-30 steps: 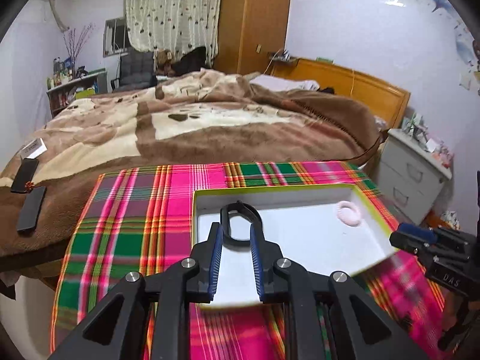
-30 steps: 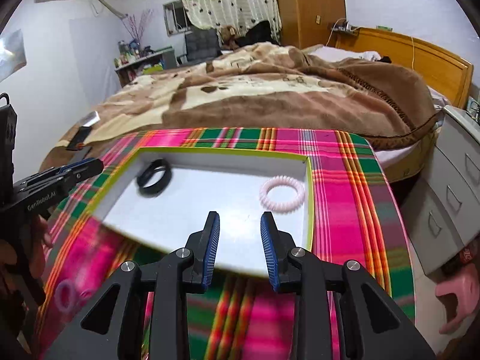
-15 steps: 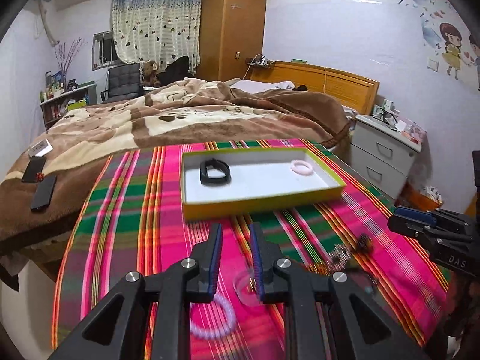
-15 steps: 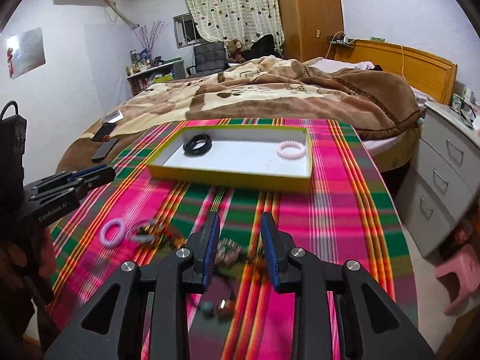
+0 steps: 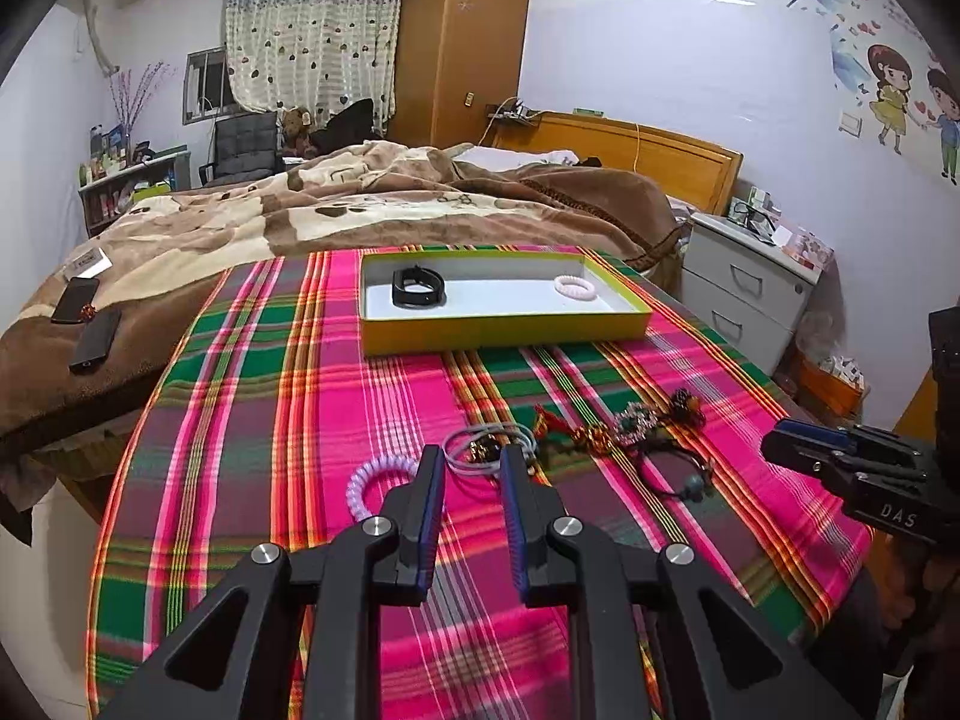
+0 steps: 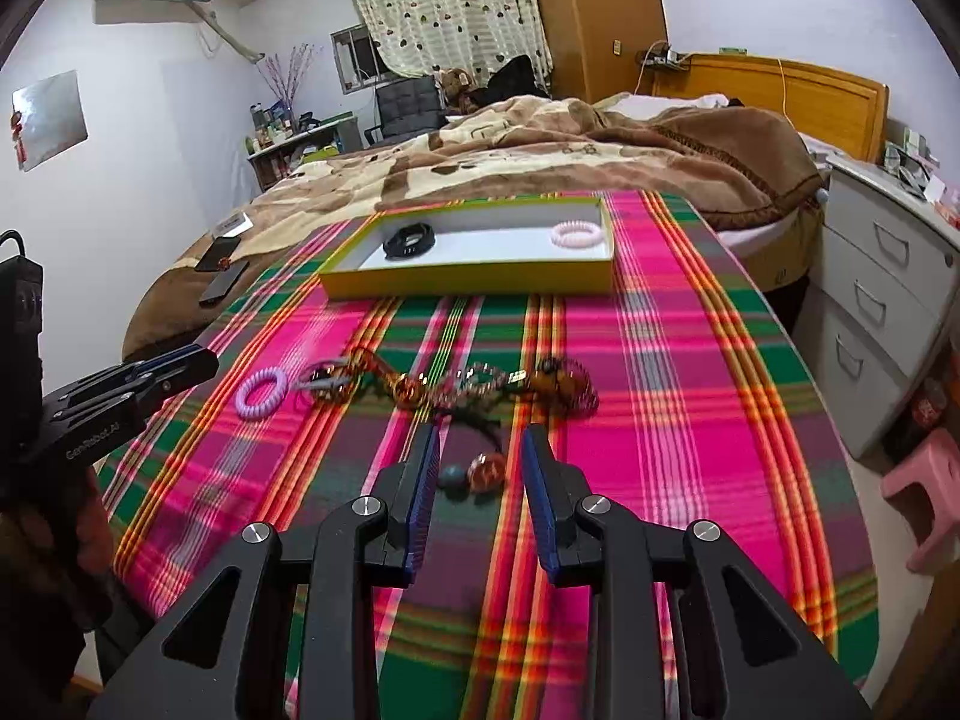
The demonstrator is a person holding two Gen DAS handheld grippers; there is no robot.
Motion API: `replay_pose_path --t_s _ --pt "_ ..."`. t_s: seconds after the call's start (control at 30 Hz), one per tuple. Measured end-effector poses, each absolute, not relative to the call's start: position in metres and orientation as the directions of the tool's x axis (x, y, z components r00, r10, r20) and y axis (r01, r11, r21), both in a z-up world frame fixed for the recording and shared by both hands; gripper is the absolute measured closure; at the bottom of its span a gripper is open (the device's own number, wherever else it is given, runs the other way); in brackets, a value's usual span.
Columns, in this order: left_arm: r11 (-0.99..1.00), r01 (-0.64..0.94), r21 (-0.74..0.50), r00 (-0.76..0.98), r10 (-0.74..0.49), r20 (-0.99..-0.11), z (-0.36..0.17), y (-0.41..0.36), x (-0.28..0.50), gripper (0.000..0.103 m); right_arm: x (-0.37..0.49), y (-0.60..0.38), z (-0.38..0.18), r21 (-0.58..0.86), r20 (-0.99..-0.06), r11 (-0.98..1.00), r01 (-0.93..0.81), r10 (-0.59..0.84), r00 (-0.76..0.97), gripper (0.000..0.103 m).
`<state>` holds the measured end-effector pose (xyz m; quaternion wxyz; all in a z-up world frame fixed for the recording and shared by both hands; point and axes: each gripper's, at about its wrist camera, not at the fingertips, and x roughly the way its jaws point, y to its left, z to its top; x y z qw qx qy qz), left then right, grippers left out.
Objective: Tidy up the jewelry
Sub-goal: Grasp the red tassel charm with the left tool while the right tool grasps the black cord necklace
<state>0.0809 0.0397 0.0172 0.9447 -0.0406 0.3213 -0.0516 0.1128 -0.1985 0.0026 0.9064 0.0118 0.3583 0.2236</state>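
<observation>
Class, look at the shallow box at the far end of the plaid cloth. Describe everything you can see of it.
The box is a shallow, open rectangular tray, seemingly cardboard, with yellow-green outer walls and a white inside. It lies flat on the plaid cloth, its far side near the bed's brown blanket. Inside, a black band lies toward the left and a pale pink coil ring toward the right, well apart. Neither gripper touches it.

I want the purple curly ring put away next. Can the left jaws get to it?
Probably yes. The purple curly ring lies flat on the plaid cloth, just left of the left gripper, whose jaws are open and empty. Nothing lies over it.
</observation>
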Motion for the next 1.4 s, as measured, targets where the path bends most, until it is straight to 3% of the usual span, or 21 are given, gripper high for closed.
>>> replay_pose_path --t_s 0.43,0.6,1.2,1.27,1.4 --pt "0.989 0.100 -0.113 0.759 -0.149 -0.633 0.007 0.033 0.107 0.084 0.124 -0.190 -0.011 0.187 -0.675 0.900 -0.395 0.410 0.613 0.074" --pt "0.980 0.148 -0.130 0.745 -0.197 -0.638 0.007 0.022 0.125 0.075 0.133 -0.184 -0.018 0.180 -0.695 0.899 -0.399 0.403 0.596 0.074" --pt "0.965 0.226 -0.132 0.640 -0.249 -0.727 -0.022 -0.009 0.184 0.074 0.154 -0.176 -0.037 0.152 -0.759 0.911 -0.383 0.356 0.545 0.074" --pt "0.968 0.219 -0.119 0.635 -0.234 -0.736 -0.025 -0.010 0.185 0.074 0.154 -0.175 -0.038 0.146 -0.764 0.910 -0.388 0.353 0.540 0.078" --pt "0.969 0.214 -0.124 0.625 -0.233 -0.745 -0.029 -0.010 0.185 0.085 0.152 -0.170 -0.038 0.129 -0.770 0.904 -0.407 0.350 0.534 0.089"
